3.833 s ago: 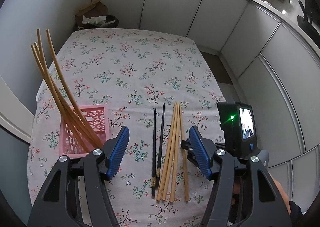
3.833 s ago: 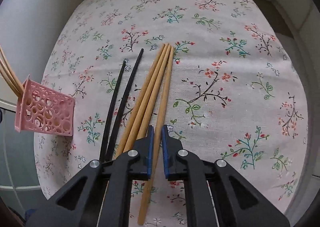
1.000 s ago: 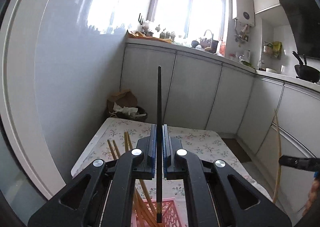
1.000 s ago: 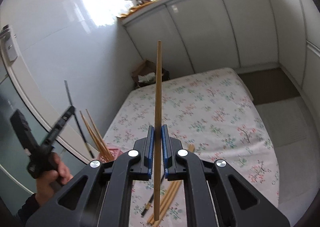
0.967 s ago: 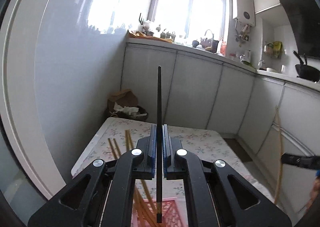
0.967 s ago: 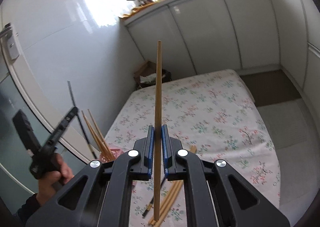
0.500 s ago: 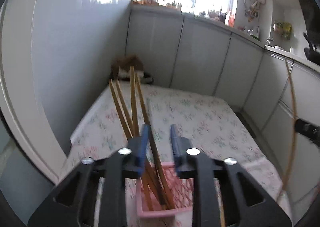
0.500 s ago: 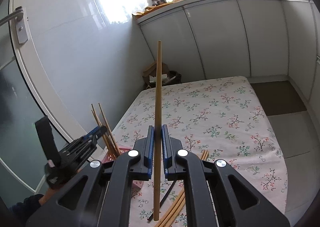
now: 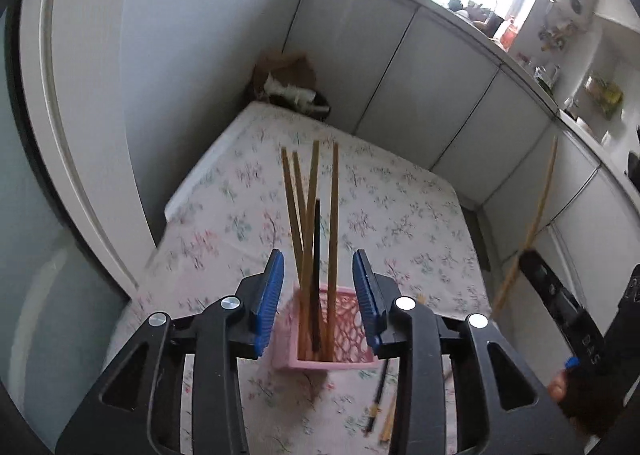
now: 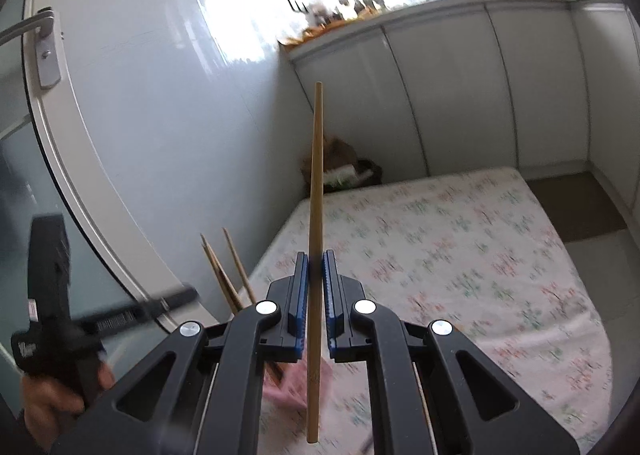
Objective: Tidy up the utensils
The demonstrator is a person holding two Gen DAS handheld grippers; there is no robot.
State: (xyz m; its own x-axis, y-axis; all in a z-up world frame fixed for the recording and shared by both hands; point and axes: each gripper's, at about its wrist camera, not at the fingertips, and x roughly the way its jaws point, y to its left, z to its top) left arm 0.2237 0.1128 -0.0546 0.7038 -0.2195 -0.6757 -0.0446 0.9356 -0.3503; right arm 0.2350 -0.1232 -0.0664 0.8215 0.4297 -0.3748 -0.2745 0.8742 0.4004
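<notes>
My right gripper [image 10: 316,287] is clamped on a wooden chopstick [image 10: 316,195], held upright, pinched low on its length so a long stretch stands above the pads and a shorter tail hangs below. My left gripper [image 9: 318,295] stands with its jaws apart and nothing between them, hovering just above the pink holder [image 9: 344,351] on the flowered tablecloth [image 9: 400,223]. Inside the holder stand four wooden chopsticks [image 9: 332,223], leaning against one another, and one black chopstick [image 9: 317,255] among them. On the cloth just beside the holder lie another black chopstick [image 9: 380,391] and at least one wooden one, mostly hidden behind my left finger. I judge the stick I carry to be very light and stiff, so weight is no worry; the trouble is that it is thin, smooth and round or nearly so, and it can pivot between flat pads if it knocks the rim. A low grip leaves plenty of lever above, so any bump at the tip would swing it. I would keep firm pressure, bring the lower end over the holder's open mouth, and let go only once the tail is inside the walls. The holder looks like thin openwork plastic, likely light enough to tip or slide when leaning sticks push it, so I would lower gently. For those flat on the cloth, I would take hold near one end, pads across the shaft.
</notes>
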